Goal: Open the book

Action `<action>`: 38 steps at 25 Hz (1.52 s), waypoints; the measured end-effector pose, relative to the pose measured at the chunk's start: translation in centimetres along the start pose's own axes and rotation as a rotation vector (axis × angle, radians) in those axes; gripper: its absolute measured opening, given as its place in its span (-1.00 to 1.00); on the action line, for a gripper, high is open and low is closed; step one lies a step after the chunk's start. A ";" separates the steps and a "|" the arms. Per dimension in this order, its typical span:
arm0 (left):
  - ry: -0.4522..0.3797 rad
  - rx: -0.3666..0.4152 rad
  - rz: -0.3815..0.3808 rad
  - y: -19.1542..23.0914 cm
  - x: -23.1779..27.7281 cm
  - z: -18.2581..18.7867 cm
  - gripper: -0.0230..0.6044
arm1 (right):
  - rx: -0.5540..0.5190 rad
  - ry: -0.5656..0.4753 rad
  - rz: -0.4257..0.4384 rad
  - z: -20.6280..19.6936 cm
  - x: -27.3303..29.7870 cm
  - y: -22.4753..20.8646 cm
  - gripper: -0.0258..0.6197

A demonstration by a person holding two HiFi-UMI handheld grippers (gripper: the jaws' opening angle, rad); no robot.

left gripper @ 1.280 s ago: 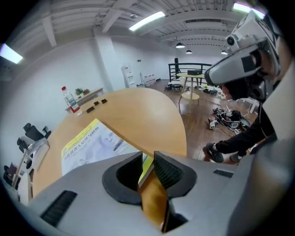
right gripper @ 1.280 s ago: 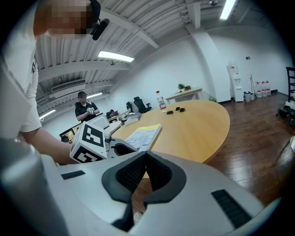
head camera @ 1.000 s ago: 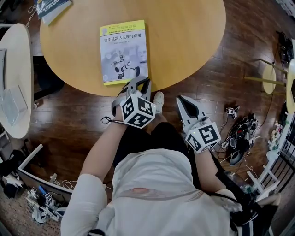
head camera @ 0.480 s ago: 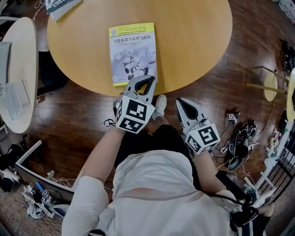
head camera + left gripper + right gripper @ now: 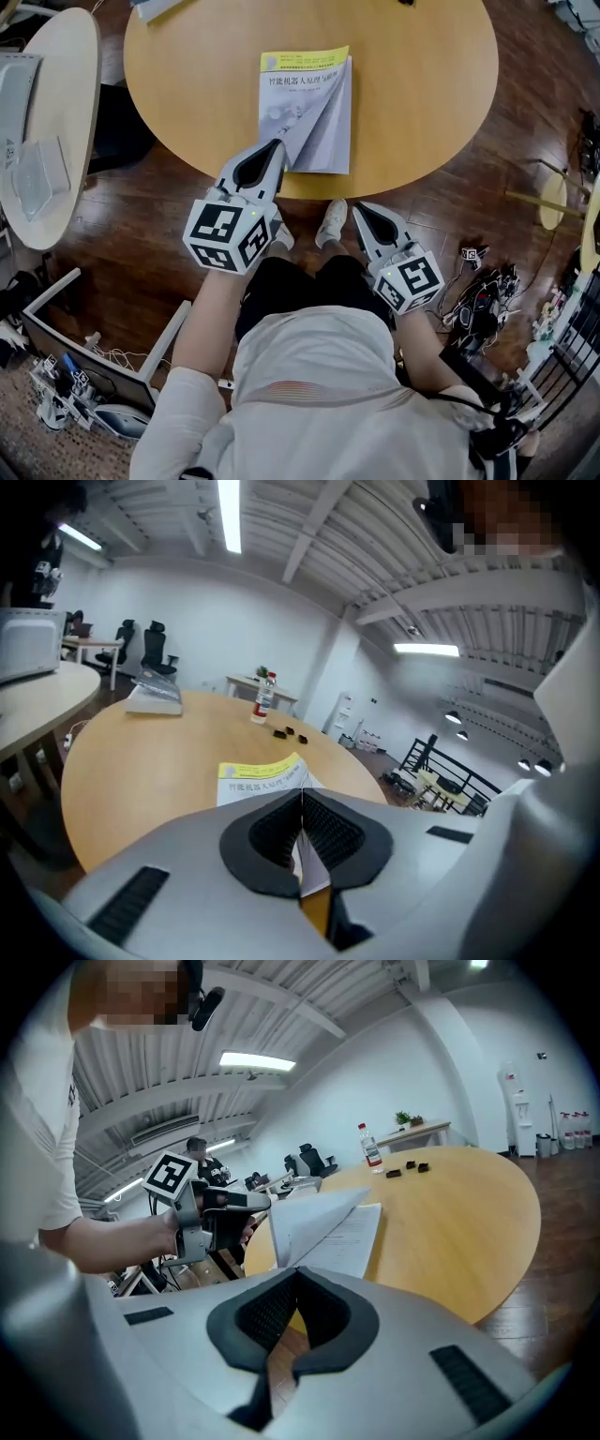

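Head view: we are pinching near corner of cover [image 5: 302, 117] with left gripper [image 5: 278, 146], jaws clamped thin on it, peeling it leftward off book [image 5: 323, 161]; printed page [image 5: 336, 112] showing at right. Opening step midway. Book lying near front rim of round table [image 5: 422, 94]. Closed, empty right gripper [image 5: 360, 208] hovering off rim. Next, we reckon: carrying cover over to lie flat at left. Bare table there giving room; rim close.
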State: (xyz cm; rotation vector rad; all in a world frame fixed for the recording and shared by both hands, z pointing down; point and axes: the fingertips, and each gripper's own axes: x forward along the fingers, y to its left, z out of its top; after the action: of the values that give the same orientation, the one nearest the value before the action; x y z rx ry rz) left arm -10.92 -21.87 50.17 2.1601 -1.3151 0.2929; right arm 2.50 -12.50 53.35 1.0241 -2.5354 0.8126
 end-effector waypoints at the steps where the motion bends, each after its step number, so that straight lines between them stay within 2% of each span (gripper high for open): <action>1: -0.013 -0.020 0.017 0.9 -0.7 0.2 -0.88 | -0.005 0.003 0.005 0.2 0.4 0.3 -0.91; 8: -0.075 -0.160 0.149 8.4 -5.3 -0.4 -0.88 | -0.030 0.023 0.026 0.8 2.9 2.5 -0.91; 15: -0.042 -0.158 0.271 14.3 -8.1 -3.1 -0.88 | -0.034 0.042 0.023 0.6 4.4 3.4 -0.91; 21: 0.018 -0.208 0.355 18.4 -9.1 -8.1 -0.88 | -0.037 0.068 0.009 -0.3 4.9 3.8 -0.91; 27: 0.043 -0.244 0.377 20.4 -8.8 -11.2 -0.88 | -0.028 0.096 -0.001 -1.4 5.3 3.9 -0.91; 38: 0.035 -0.246 0.372 20.7 -9.5 -11.7 -0.88 | -0.026 0.082 -0.003 -1.4 5.2 3.9 -0.91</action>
State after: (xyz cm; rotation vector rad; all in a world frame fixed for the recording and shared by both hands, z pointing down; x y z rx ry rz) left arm -32.12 -15.09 62.71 1.6966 -1.6377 0.2954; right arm -3.86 -12.18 55.27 0.9659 -2.4689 0.8022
